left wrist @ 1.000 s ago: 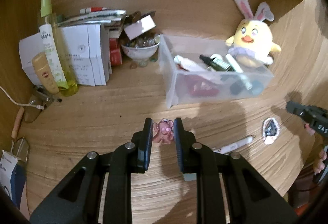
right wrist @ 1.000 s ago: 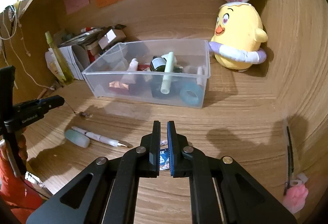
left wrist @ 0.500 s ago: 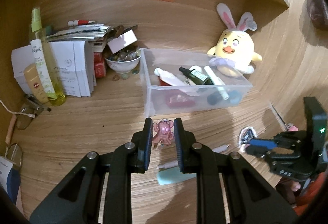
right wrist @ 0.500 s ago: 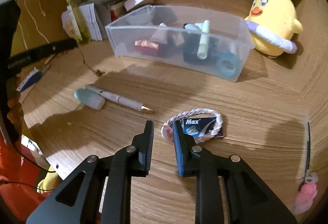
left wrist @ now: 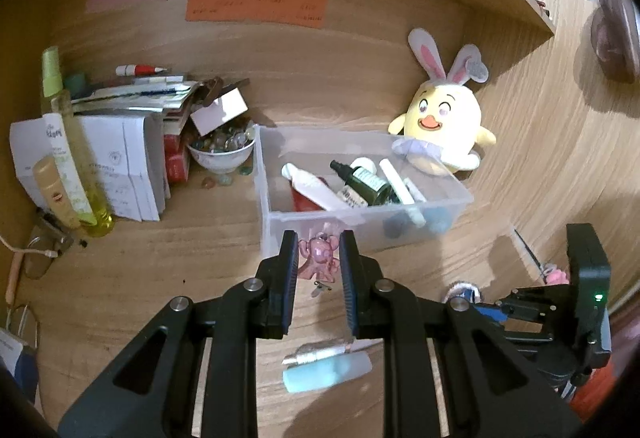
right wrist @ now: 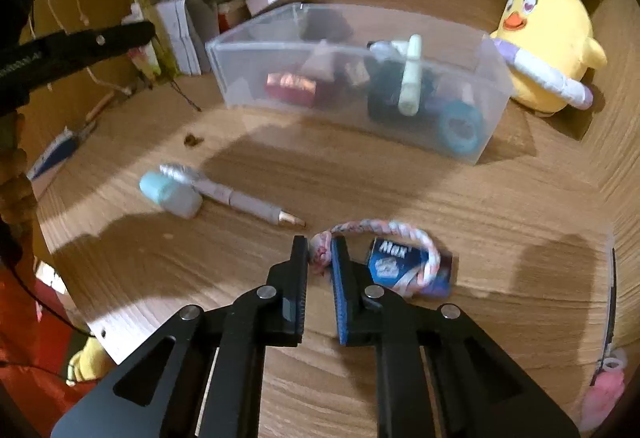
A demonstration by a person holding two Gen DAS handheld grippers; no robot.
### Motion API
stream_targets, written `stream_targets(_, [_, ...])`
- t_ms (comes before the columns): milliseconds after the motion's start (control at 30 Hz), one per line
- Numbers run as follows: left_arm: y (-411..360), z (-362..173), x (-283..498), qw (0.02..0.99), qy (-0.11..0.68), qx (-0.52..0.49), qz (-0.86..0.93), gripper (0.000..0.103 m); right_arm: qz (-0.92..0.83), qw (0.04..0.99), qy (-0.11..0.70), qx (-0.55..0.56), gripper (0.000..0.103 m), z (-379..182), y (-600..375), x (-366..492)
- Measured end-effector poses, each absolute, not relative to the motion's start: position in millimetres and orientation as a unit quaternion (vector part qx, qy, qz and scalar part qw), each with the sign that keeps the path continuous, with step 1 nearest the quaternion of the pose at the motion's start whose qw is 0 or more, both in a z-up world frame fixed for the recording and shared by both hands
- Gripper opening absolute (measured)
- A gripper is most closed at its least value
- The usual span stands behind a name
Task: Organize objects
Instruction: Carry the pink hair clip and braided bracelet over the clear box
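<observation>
Motion blur smears the pen (right wrist: 236, 197) and its mint-blue cap (right wrist: 170, 194) lying on the wooden tabletop (right wrist: 400, 189), and the frosted wall of the clear plastic bin (right wrist: 360, 105) dulls whatever sits low inside it. In that bin: a white tube (left wrist: 310, 187), a dark green dropper bottle (left wrist: 362, 179), a pale stick (right wrist: 412, 75) leaning over the rim, a teal tape roll (right wrist: 460, 127) and something red and foil-like (right wrist: 290, 83) that I can't identify.

The left hand-held gripper (left wrist: 319, 258) is clenched on a translucent pink charm (left wrist: 318, 258), glossy and knobbly, lifted just in front of the bin's near wall. The right hand-held gripper (right wrist: 320, 252) has just been closing, and its jaws now pinch the braided pink-and-white cord loop (right wrist: 384, 234), which lies on the tabletop draped over a small blue "Max" box (right wrist: 394, 264). A plush yellow chick with bunny ears (right wrist: 548, 37) sits just beside the bin's right end.
</observation>
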State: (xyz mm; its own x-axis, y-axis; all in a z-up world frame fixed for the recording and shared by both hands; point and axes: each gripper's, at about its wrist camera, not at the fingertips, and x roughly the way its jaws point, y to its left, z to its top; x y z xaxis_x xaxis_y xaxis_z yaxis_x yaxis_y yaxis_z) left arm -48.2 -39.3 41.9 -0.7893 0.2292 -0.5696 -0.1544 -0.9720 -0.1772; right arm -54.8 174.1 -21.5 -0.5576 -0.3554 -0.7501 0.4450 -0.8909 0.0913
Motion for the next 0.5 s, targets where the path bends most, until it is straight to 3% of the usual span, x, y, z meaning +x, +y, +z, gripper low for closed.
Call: stream_targets(500, [-22.8,74.1,-74.9,0.102,-0.063,-0.276,0.954,0.02,-0.92,0.233,0.024,0.316,0.01,52.9,189.1,-70.3])
